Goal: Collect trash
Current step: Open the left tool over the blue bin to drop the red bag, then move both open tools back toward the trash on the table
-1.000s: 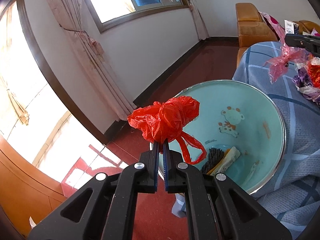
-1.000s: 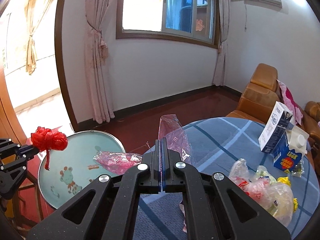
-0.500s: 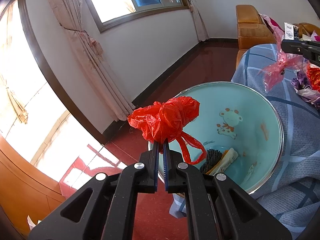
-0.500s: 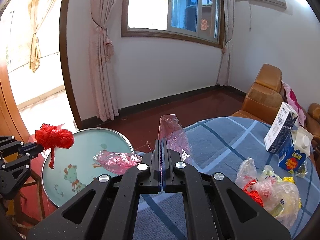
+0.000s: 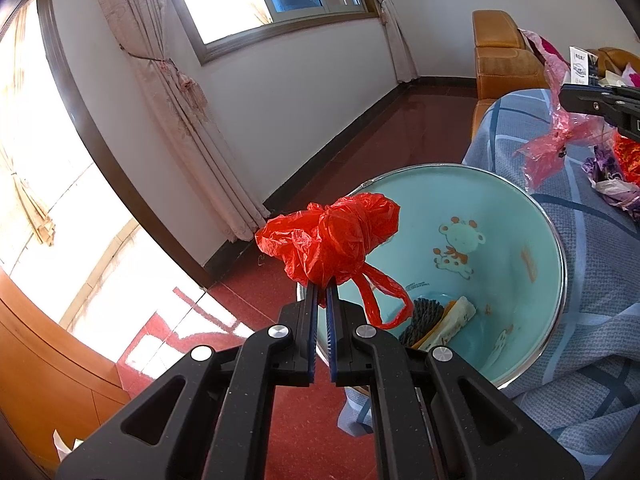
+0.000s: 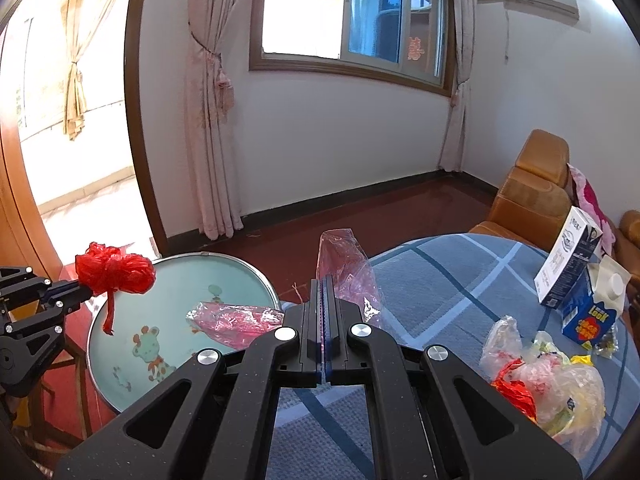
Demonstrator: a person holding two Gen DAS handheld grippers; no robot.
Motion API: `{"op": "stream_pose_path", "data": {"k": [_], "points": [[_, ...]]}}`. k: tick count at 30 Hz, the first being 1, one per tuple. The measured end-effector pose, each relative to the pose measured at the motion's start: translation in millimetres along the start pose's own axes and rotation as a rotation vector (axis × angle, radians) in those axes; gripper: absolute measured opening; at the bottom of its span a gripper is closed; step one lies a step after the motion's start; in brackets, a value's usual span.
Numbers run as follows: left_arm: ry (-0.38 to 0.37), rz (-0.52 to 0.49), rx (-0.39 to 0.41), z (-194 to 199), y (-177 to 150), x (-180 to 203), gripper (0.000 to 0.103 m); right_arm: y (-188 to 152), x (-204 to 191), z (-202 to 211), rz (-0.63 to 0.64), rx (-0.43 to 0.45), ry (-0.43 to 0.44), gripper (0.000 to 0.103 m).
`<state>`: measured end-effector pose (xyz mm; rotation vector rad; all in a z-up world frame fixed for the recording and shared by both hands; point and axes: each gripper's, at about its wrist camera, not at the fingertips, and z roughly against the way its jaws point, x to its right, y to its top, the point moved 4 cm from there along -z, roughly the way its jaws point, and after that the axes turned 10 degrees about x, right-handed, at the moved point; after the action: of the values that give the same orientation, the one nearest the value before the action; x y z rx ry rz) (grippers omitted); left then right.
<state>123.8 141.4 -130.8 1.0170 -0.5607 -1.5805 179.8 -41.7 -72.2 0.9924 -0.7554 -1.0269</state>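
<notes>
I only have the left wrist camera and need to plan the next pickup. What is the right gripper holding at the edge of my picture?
Observer: The right gripper is shut on a crumpled pink plastic bag. One end sticks up above its fingertips.
Operator: What trash lies on the table near it?
Observer: A heap of clear plastic bags with red and yellow scraps in it lies on the blue checked tablecloth, on the right of that view.
Operator: Anything behind the heap?
Observer: A blue carton with a white cap stands there, with a white and navy carton right beside it.
</notes>
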Motion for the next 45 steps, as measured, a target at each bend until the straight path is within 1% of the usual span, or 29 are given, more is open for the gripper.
{"op": "stream_pose_path", "data": {"k": [6, 8, 9, 10, 11, 12, 13, 14, 15, 29, 31, 35, 37, 41, 44, 45], "points": [[-0.007, 0.008, 0.002, 2, 2, 0, 0.007, 0, -2, -2, 0.0, -0.006, 0.021, 0.002], [-0.014, 0.009, 0.003, 3, 2, 1, 0.012, -2, -7, -3, 0.001, -0.016, 0.054, 0.003], [-0.017, 0.008, 0.003, 3, 2, 1, 0.018, -2, -9, -3, 0.004, -0.02, 0.067, 0.005], [-0.015, 0.006, 0.007, 3, 2, 2, 0.025, -3, -12, -4, 0.011, -0.022, 0.078, 0.014], [-0.012, 0.005, 0.009, 4, 2, 3, 0.03, -4, -15, -4, 0.013, -0.024, 0.086, 0.019], [-0.012, 0.005, 0.015, 5, 3, 4, 0.039, -5, -16, -4, 0.014, -0.028, 0.092, 0.021], [-0.013, 0.003, 0.018, 6, 3, 4, 0.041, -6, -17, -4, 0.016, -0.03, 0.094, 0.024], [-0.012, 0.001, 0.021, 6, 4, 5, 0.042, -7, -18, -4, 0.016, -0.03, 0.095, 0.027], [-0.012, 0.002, 0.021, 6, 4, 5, 0.042, -7, -18, -4, 0.014, -0.031, 0.096, 0.028], [-0.011, 0.002, 0.008, 3, 4, 4, 0.043, -9, -11, 2, -0.003, -0.034, 0.08, 0.033], [-0.008, 0.001, 0.007, 3, 4, 4, 0.047, -8, -8, 5, -0.003, -0.032, 0.071, 0.035], [-0.019, -0.006, -0.004, 1, 4, 9, 0.05, -6, 3, 15, -0.008, -0.028, 0.043, 0.037], [-0.029, -0.008, -0.008, 2, 4, 13, 0.051, -6, 11, 22, -0.014, -0.026, 0.032, 0.037], [-0.048, -0.031, 0.007, 6, 11, 27, 0.051, -11, 38, 44, -0.02, -0.022, -0.023, 0.04], [-0.074, -0.048, 0.019, 9, 21, 45, 0.051, -19, 70, 68, -0.051, -0.023, -0.096, 0.041], [-0.088, -0.054, 0.026, 10, 25, 53, 0.051, -25, 86, 77, -0.071, -0.025, -0.133, 0.041]]}}
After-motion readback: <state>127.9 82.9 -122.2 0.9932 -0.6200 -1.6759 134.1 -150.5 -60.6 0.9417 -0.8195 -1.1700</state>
